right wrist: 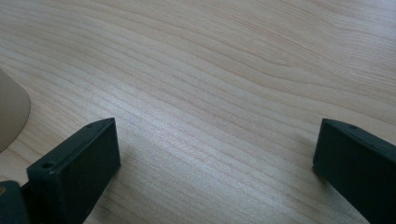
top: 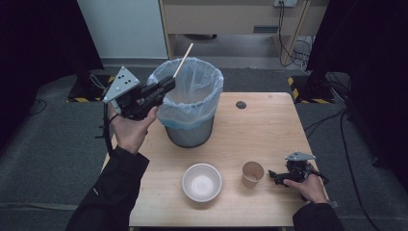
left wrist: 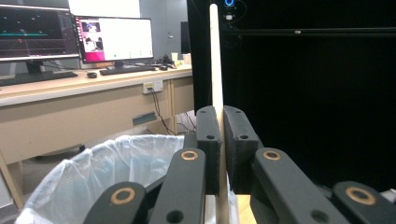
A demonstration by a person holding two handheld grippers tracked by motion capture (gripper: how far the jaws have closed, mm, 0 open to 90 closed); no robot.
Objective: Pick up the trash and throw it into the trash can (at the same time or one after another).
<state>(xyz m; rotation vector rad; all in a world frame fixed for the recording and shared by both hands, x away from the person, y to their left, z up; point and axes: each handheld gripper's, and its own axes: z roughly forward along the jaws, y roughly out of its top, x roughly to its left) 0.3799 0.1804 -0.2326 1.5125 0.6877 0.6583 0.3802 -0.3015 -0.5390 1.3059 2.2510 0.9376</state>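
Observation:
My left gripper [top: 167, 85] is raised at the near-left rim of a bin [top: 190, 103] lined with a pale plastic bag. It is shut on a thin wooden stick [top: 183, 60] that slants up and to the right over the bin's mouth. In the left gripper view the stick [left wrist: 215, 60] stands upright, pinched between the two black pads [left wrist: 208, 140], with the bag's rim [left wrist: 93, 163] below. My right gripper [top: 275, 177] rests low on the table at the right, just beside a brown paper cup [top: 252, 173]. Its jaws stand wide apart over bare wood [right wrist: 215, 112], nothing between them.
A white paper bowl [top: 202, 182] sits near the table's front edge, left of the cup. A small dark round spot [top: 241, 104] marks the table [top: 269, 130] behind the bin. A desk with monitors [left wrist: 112, 39] stands beyond the bin. Cables lie on the floor at the right.

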